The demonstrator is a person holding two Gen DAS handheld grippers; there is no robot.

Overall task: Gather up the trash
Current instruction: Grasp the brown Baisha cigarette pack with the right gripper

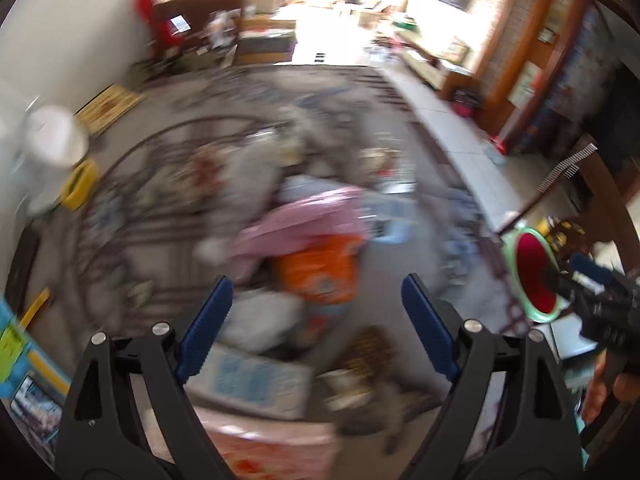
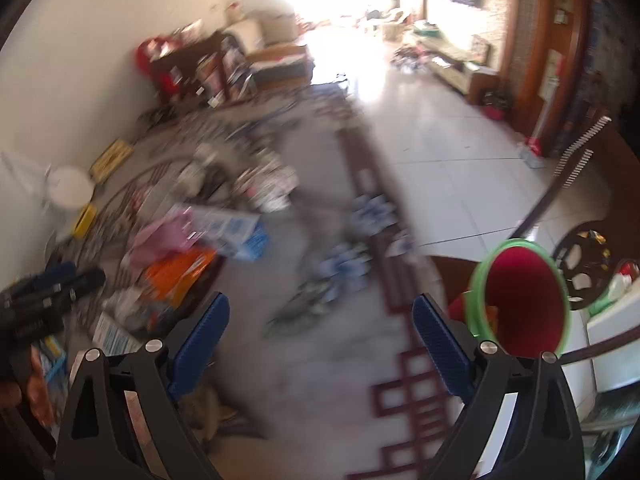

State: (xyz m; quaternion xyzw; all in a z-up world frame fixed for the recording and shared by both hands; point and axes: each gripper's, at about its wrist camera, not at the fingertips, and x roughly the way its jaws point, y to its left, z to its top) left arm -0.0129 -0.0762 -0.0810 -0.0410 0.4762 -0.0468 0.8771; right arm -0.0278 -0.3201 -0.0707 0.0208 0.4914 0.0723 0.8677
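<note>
No legible text on any of the blurred packaging.

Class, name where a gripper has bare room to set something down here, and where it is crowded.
Free: the pale floor tiles right of the rug's dark border, and the grey rug patch before the right gripper. Crowded: the trash pile before the left gripper.

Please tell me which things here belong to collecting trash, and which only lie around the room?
For the job:
- orange bag in the litter pile
- pink wrapper
- blue-printed box
- red bin with green rim
- left gripper, open
- right gripper, open

Just around:
- patterned rug
- white stool
- wooden cabinet
</note>
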